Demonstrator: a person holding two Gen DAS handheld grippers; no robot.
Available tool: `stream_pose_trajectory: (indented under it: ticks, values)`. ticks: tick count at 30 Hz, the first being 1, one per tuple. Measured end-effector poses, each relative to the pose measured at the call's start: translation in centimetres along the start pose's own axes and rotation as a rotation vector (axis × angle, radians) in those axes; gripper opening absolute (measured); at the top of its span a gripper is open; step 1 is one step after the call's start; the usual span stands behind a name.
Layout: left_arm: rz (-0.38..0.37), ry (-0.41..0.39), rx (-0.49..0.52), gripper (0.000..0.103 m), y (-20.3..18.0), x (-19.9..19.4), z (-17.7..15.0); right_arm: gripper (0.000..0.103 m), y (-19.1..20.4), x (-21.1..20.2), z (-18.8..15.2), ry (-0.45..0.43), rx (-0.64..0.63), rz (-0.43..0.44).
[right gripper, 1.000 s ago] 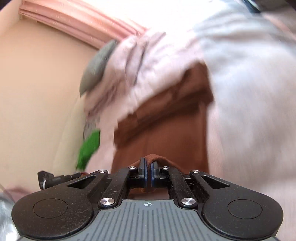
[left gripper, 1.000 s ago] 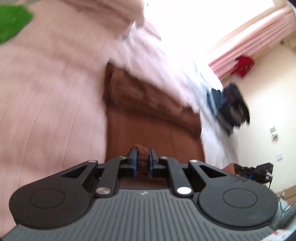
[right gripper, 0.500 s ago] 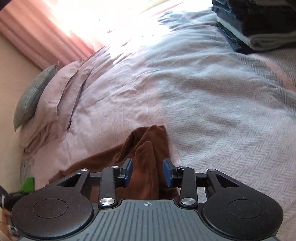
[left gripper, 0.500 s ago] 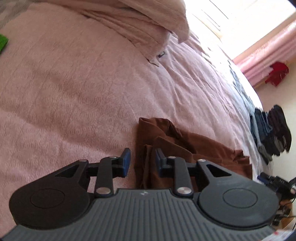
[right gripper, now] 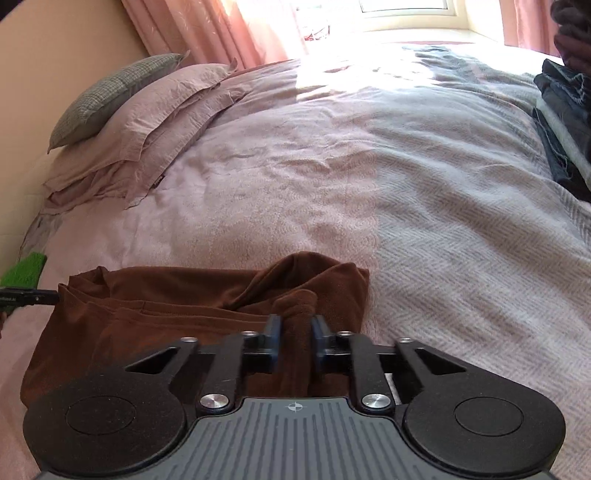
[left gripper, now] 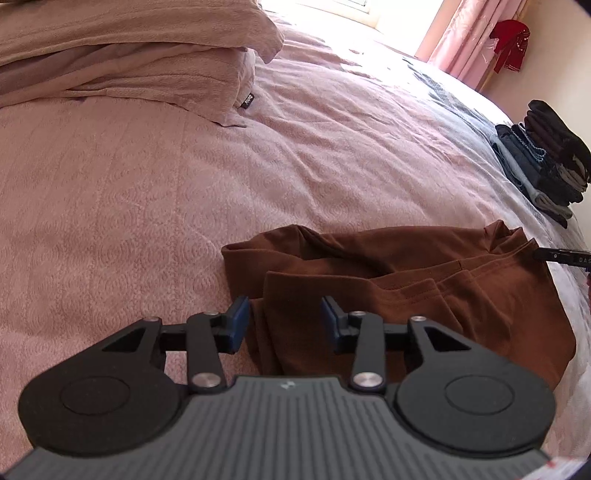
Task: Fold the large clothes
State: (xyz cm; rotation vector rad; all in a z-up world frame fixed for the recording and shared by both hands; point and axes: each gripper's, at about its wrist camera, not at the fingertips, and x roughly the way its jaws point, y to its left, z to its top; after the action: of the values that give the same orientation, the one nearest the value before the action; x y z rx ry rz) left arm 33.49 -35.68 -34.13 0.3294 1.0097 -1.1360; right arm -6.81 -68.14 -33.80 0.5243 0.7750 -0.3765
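A brown garment point(left gripper: 406, 288) lies crumpled in loose folds on the pink bedspread point(left gripper: 147, 203). My left gripper point(left gripper: 286, 321) is open, its blue pads straddling the garment's left edge without pinching it. In the right wrist view the brown garment point(right gripper: 166, 295) spreads to the left, and a raised ridge of its cloth fills the narrow gap of my right gripper point(right gripper: 297, 332), which is shut on it. A black part of the other tool pokes in at the edge of each view.
Pink pillows point(left gripper: 129, 74) and a grey checked pillow point(right gripper: 110, 92) lie at the head of the bed. A stack of folded dark clothes point(left gripper: 546, 166) sits on the grey herringbone blanket point(right gripper: 480, 240). Pink curtains point(right gripper: 207, 33) frame a bright window. Something green point(right gripper: 22, 273) lies beside the bed.
Both grippers laid the garment down and opened. Since then the left has opened wider, while the right has narrowed onto a ridge of brown cloth.
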Motion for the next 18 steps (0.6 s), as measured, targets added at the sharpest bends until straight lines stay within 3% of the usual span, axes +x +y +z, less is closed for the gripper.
stream_pose_trajectory:
  ticks: [1,2,4,6,9,18]
  values:
    - [0.001,-0.008,0.012,0.021,-0.2,0.1,0.2,0.000,0.0,-0.2,0.2,-0.005,-0.001,-0.005]
    - [0.004,-0.010,0.025,0.001,-0.5,0.2,0.4,0.000,0.0,-0.6,0.3,-0.026,-0.002,0.007]
    - [0.032,-0.023,0.048,0.000,-0.9,0.1,0.7,0.000,0.1,-1.6,0.7,-0.064,-0.013,0.021]
    - [0.072,-0.087,0.064,0.000,-1.3,-1.0,0.8,0.000,0.1,-2.6,1.2,-0.101,-0.022,0.015]
    - [0.095,-0.143,0.013,0.000,-0.4,-2.0,1.3,0.000,-0.8,-2.6,2.0,-0.121,0.006,-0.011]
    - [0.173,-0.105,0.064,0.001,-0.4,2.0,2.4,0.000,-1.8,2.1,2.6,-0.068,-0.008,-0.087]
